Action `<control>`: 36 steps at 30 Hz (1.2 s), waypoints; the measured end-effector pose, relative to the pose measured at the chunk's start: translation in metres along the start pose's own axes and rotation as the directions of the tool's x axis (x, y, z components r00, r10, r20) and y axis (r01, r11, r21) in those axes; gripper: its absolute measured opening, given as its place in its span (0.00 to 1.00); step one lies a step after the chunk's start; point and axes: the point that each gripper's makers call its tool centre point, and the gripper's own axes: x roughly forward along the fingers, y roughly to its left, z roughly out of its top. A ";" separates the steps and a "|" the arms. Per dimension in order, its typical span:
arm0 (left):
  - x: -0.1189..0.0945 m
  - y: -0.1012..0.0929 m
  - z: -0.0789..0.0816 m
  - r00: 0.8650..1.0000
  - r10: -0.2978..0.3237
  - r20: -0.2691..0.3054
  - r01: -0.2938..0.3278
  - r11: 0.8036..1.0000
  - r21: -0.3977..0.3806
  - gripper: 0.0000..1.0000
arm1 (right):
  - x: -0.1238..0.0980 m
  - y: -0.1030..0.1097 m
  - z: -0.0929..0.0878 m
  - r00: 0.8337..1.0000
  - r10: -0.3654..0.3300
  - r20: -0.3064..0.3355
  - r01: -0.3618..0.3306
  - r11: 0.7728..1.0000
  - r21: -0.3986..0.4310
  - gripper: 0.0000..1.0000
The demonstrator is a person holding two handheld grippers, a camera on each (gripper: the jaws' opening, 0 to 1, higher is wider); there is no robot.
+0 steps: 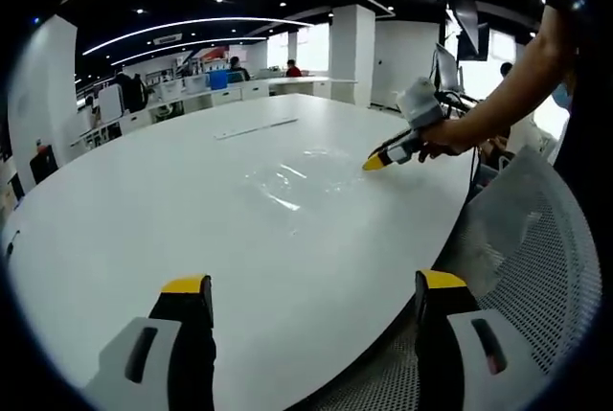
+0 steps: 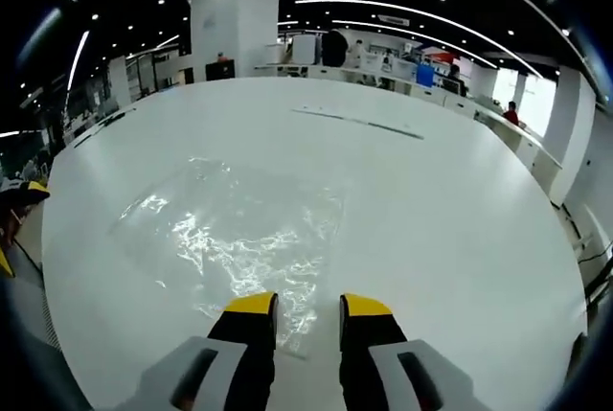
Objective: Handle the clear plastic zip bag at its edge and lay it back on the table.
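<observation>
Clear plastic zip bag (image 2: pixel 239 234) lies flat and crinkled on the broad white counter (image 2: pixel 450 210). The right gripper (image 2: pixel 308 308), jaws narrowly parted and holding nothing, sits at the bag's near edge. The left gripper (image 1: pixel 311 286) stands wide apart and empty over the counter's rim, well away from the bag.
</observation>
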 end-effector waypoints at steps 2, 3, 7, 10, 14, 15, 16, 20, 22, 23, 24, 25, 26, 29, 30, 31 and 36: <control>0.000 0.000 0.000 1.000 0.001 -0.003 -0.001 1.000 0.001 0.86 | 0.000 -0.001 0.001 1.000 -0.004 0.005 0.004 1.000 0.017 0.17; 0.000 -0.001 0.000 1.000 0.000 -0.004 0.000 1.000 0.002 0.86 | -0.001 0.000 0.001 1.000 -0.004 0.012 0.004 0.999 0.043 0.15; 0.000 0.000 -0.002 1.000 -0.001 -0.008 0.001 1.000 0.005 0.86 | -0.001 -0.002 0.001 1.000 -0.014 0.013 0.014 0.999 0.040 0.10; 0.000 0.000 -0.002 1.000 0.000 -0.011 0.001 1.000 0.006 0.86 | -0.002 -0.003 0.000 1.000 -0.023 0.013 0.022 0.999 0.031 0.06; 0.000 0.001 -0.003 1.000 0.001 -0.011 -0.001 1.000 0.007 0.85 | -0.003 -0.004 -0.001 0.999 -0.028 0.016 0.028 0.999 0.032 0.03; 0.000 0.001 -0.004 1.000 0.001 -0.013 -0.001 1.000 0.008 0.85 | -0.003 -0.004 -0.002 0.999 -0.030 0.016 0.030 0.999 0.018 0.03; 0.000 0.001 -0.004 1.000 0.002 -0.013 -0.002 1.000 0.009 0.85 | -0.003 -0.004 -0.001 0.999 -0.029 0.017 0.029 0.999 0.015 0.02; 0.000 0.002 -0.005 1.000 0.002 -0.013 -0.002 1.000 0.010 0.85 | -0.004 -0.005 0.000 0.999 -0.035 0.015 0.035 0.999 0.000 0.01; 0.000 0.003 -0.005 1.000 0.001 -0.011 -0.001 1.000 0.010 0.85 | -0.004 -0.005 0.001 0.999 -0.038 0.014 0.038 0.999 -0.013 0.00; 0.000 0.002 -0.005 1.000 -0.001 -0.010 0.001 1.000 0.013 0.84 | -0.004 -0.005 0.002 0.999 -0.035 0.016 0.035 0.999 -0.013 0.00; 0.000 0.002 -0.004 1.000 -0.003 -0.006 0.003 1.000 0.015 0.83 | -0.005 -0.005 0.003 0.999 -0.034 0.020 0.035 0.999 -0.014 0.00; 0.000 0.001 -0.003 1.000 -0.004 -0.004 0.005 1.000 0.017 0.83 | -0.006 -0.004 0.003 0.999 -0.034 0.021 0.035 0.999 -0.015 0.00; 0.000 0.000 -0.003 1.000 -0.005 -0.005 0.005 1.000 0.019 0.83 | -0.007 -0.003 0.006 0.999 -0.032 0.028 0.033 0.999 -0.019 0.00; 0.000 -0.001 -0.001 1.000 -0.007 -0.003 0.007 1.000 0.020 0.83 | -0.009 -0.002 0.011 0.999 -0.026 0.044 0.028 0.999 -0.045 0.00; 0.000 -0.001 -0.001 1.000 -0.008 -0.002 0.008 1.000 0.019 0.83 | -0.011 0.000 0.013 0.998 -0.026 0.050 0.028 0.998 -0.052 0.00; 0.000 -0.002 0.000 1.000 -0.008 -0.001 0.008 1.000 0.019 0.83 | -0.014 0.001 0.016 0.998 -0.025 0.056 0.029 0.998 -0.062 0.00; 0.000 -0.002 0.001 1.000 -0.012 0.004 0.012 1.000 0.023 0.84 | -0.017 0.001 0.024 0.996 -0.025 0.083 0.032 0.997 -0.072 0.00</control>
